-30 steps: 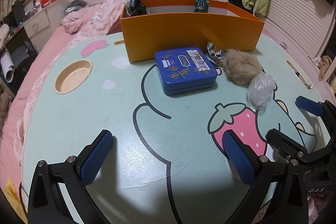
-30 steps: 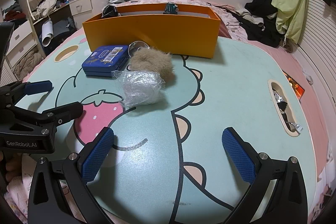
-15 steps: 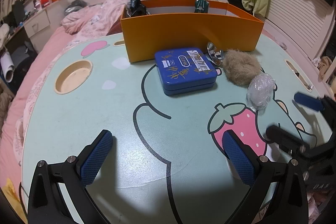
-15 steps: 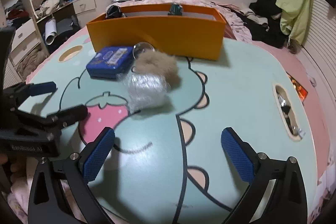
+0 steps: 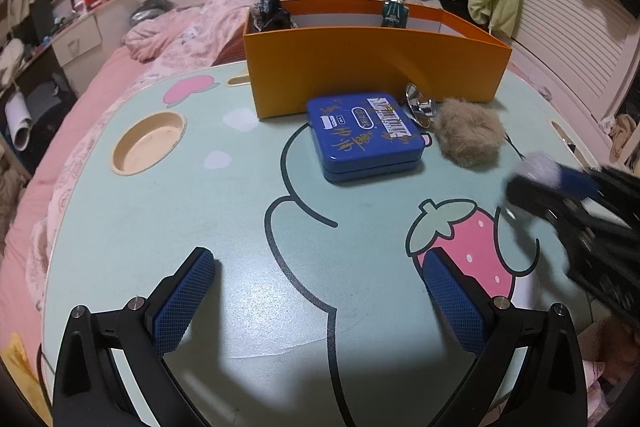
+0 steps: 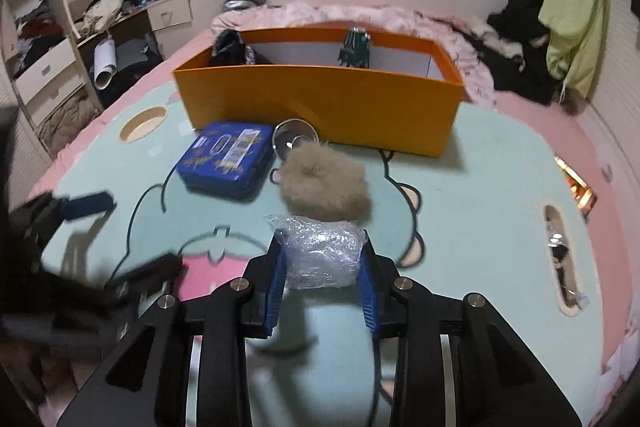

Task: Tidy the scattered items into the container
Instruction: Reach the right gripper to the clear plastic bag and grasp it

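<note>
Item: crumpled clear plastic wrap bundle (image 6: 320, 253). It is seated between the blue ribbed pads of the right gripper (image 6: 322, 287), whose jaws have just been closing; a second earlier they stood wide over bare tabletop with the bundle lying free ahead. The pads are now pressed against both sides of the bundle, so a grip is judged established. The bundle is still low over the mint-green cartoon-printed table (image 6: 480, 187), just in front of the tan fluffy fur pompom (image 6: 324, 185).

Item: left gripper (image 5: 316, 303). Its jaws are held wide apart over the table, nothing between them, unchanged from the earlier views.

Item: open orange rectangular cardboard box (image 6: 320, 99). It is placed at the far side of the table; a dark crumpled object and a green packet are already seen inside.

Items outstanding, all lying close before the box: flat blue printed tin (image 6: 228, 157), shiny metal knob-like piece (image 6: 294, 141), and the pompom.

Assessment: pickup is judged complete; lifting and carrying over the box wall are called for next.
</note>
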A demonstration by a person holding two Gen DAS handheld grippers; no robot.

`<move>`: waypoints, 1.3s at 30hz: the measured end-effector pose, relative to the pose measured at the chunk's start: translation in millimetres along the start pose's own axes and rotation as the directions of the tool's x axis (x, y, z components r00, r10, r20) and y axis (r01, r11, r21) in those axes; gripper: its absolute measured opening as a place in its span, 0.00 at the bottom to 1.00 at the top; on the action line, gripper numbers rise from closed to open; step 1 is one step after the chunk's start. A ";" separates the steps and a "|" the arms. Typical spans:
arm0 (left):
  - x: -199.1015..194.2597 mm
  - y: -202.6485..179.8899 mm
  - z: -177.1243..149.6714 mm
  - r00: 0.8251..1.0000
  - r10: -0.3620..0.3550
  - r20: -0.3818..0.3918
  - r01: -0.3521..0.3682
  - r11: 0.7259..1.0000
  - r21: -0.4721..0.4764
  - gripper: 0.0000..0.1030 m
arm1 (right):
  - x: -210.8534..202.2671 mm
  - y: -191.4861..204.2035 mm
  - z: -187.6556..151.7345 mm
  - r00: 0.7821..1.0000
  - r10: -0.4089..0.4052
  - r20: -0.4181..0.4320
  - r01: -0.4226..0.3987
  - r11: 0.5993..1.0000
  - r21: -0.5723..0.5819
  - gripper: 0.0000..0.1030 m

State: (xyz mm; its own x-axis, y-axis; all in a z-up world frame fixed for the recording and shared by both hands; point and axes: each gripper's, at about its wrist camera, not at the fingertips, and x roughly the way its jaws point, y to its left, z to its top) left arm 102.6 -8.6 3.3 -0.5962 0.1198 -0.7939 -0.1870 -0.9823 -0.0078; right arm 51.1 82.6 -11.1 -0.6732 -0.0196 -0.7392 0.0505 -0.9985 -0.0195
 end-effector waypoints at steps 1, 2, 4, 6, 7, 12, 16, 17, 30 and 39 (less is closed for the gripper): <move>0.0 0.0 -0.1 1.000 0.000 0.000 0.000 1.000 0.000 1.00 | -5.5 0.2 -5.0 1.000 0.004 0.008 -0.004 1.000 -0.009 0.33; -0.1 0.0 -0.2 1.000 0.000 0.000 0.000 1.000 0.000 1.00 | -11.8 -1.0 -11.9 1.000 0.016 0.012 -0.016 1.000 -0.017 0.33; -0.1 0.1 -0.2 1.000 0.000 0.000 0.000 1.000 0.000 1.00 | -16.9 -5.1 -21.5 0.999 0.032 0.006 -0.031 0.999 -0.012 0.33; -0.1 0.3 -0.2 1.000 0.000 0.000 0.000 1.000 0.000 1.00 | -18.7 -9.7 -31.4 0.999 0.049 -0.005 -0.049 0.999 0.000 0.33; -0.1 0.3 -0.3 1.000 0.000 0.000 0.000 1.000 0.000 1.00 | -19.8 -11.2 -33.5 0.999 0.053 0.009 -0.053 0.999 0.000 0.34; -0.1 0.0 -0.1 1.000 0.001 0.000 -0.001 1.000 0.001 1.00 | -8.4 -11.9 -34.6 0.999 -0.036 0.025 0.036 0.999 0.010 0.80; 0.2 0.1 -0.3 1.000 0.001 0.001 -0.001 1.000 0.001 1.00 | -6.5 -14.2 -36.4 0.999 -0.035 0.039 0.035 0.999 0.009 0.80; 0.2 0.2 -0.5 1.000 0.000 0.001 0.000 1.000 0.001 1.00 | -5.8 -15.1 -36.4 0.999 -0.035 0.042 0.035 0.999 0.010 0.80; -0.1 0.4 -0.6 1.000 0.000 0.001 0.000 1.000 0.001 1.00 | -6.2 -8.7 -35.2 0.998 -0.038 0.048 0.038 0.999 0.001 0.80; -0.3 0.5 -0.8 1.000 0.001 0.001 -0.001 1.000 0.001 1.00 | -8.9 -3.6 -37.7 0.995 0.010 0.104 -0.007 1.000 -0.031 0.32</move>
State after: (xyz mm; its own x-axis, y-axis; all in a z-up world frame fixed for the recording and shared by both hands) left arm 103.3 -9.3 3.0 -0.5972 0.1187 -0.7932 -0.1867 -0.9824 -0.0064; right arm 84.8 88.3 -29.8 -0.7456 -0.0347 -0.6655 0.0778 -0.9963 -0.0352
